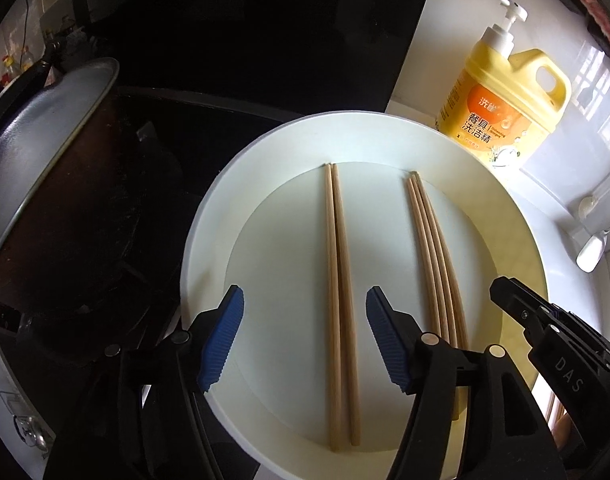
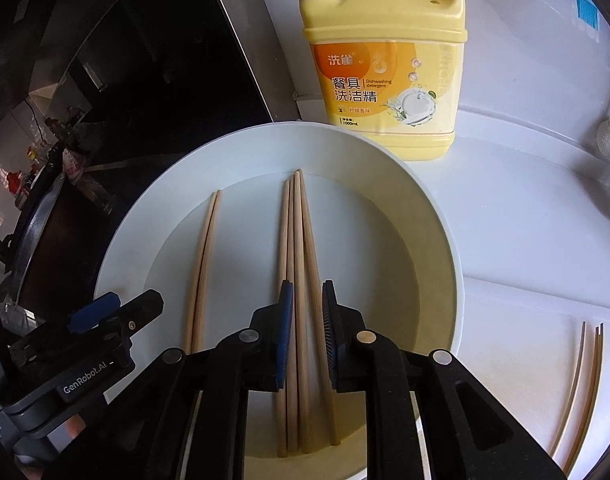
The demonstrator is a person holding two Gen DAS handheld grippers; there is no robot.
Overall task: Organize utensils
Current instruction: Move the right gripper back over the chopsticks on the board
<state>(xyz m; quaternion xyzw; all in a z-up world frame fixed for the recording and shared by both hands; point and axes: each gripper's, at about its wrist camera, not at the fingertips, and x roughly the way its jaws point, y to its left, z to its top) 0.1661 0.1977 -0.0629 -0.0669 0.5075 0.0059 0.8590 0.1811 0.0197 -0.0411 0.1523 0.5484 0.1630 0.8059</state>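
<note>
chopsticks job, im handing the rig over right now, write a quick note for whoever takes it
Left tongs: open, hovering over the pair of chopsticks on the white plate, nothing held.
Right tongs: narrowly parted above the group of four chopsticks on the same plate; no clear grip on them.
Done: six chopsticks lie lengthwise on the plate in two groups.
Left: three loose chopsticks lie on the white counter right of the plate. Detergent bottle stands behind it.

Chopsticks (image 2: 295,280) showing as pale, matt bare wood. Plate (image 1: 209,216) looking smooth, white, faintly glossy. Detergent bottle (image 2: 385,80) appearing as yellow glossy plastic. Gripper pads (image 1: 221,336) showing ribbed blue rubber. Countertop (image 2: 525,208) gleaming white.
</note>
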